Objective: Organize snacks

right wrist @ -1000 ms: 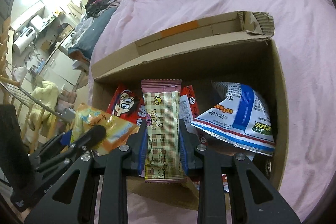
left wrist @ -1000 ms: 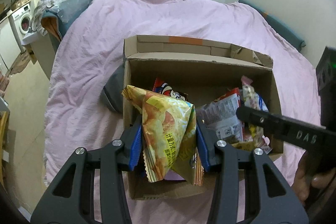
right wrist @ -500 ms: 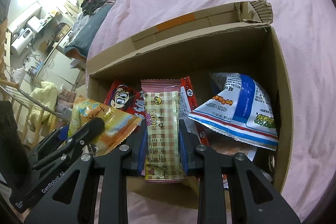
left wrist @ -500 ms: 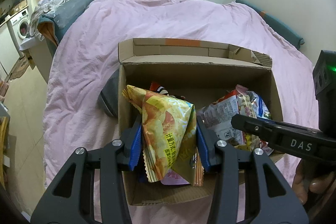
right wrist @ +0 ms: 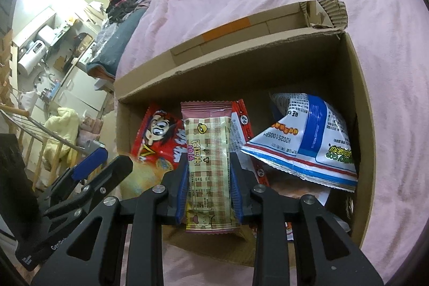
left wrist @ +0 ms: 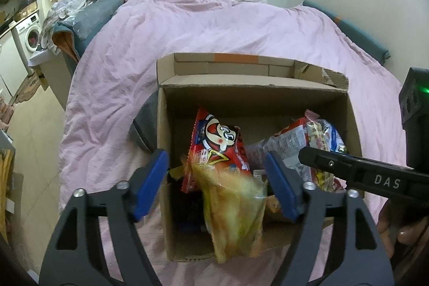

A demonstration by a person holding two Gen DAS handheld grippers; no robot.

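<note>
My left claw (left wrist: pixel 217 184) just opened over the box (left wrist: pixel 252 87); the yellow bag (left wrist: pixel 236 211) is loose. My right claw (right wrist: pixel 209 186) grips a pink bar (right wrist: pixel 207 152)

Cardboard box (left wrist: pixel 295 98) sits on pink-covered bed (left wrist: pixel 214 26).

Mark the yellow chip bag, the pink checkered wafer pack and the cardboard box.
yellow chip bag (left wrist: pixel 236 208): left wrist view, blurred middle of the bag.
pink checkered wafer pack (right wrist: pixel 209 165): right wrist view, centre of its checkered front.
cardboard box (right wrist: pixel 359 109): right wrist view, right wall near the rim.
</note>
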